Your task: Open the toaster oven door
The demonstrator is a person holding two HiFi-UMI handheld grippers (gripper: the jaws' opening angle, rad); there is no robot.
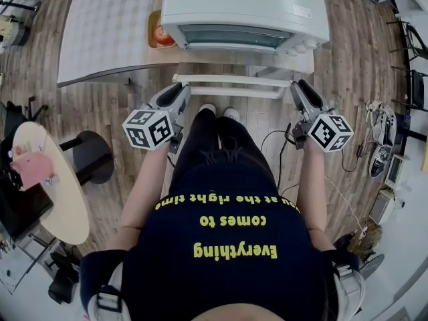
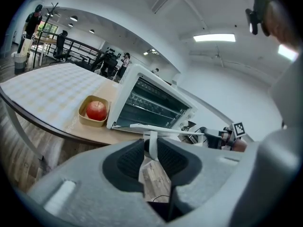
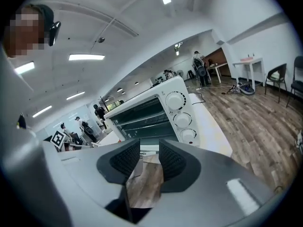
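A white toaster oven (image 1: 244,5) stands on the table (image 1: 107,32), and its door hangs open toward me, with the long white door handle (image 1: 231,85) at the near edge. My left gripper (image 1: 180,92) is at the handle's left end. In the left gripper view the handle's bracket (image 2: 151,143) sits pinched between the pads of the left gripper (image 2: 151,148). My right gripper (image 1: 301,89) is at the handle's right end. In the right gripper view the jaws of the right gripper (image 3: 149,157) stand apart, with a white piece of the handle (image 3: 135,167) beside the left pad.
A red apple (image 1: 162,35) lies in a small tan tray left of the oven. A round side table (image 1: 57,199) and a black stool (image 1: 90,156) stand at my left. Cables and devices (image 1: 384,146) litter the floor at my right. Other people stand far off in the room.
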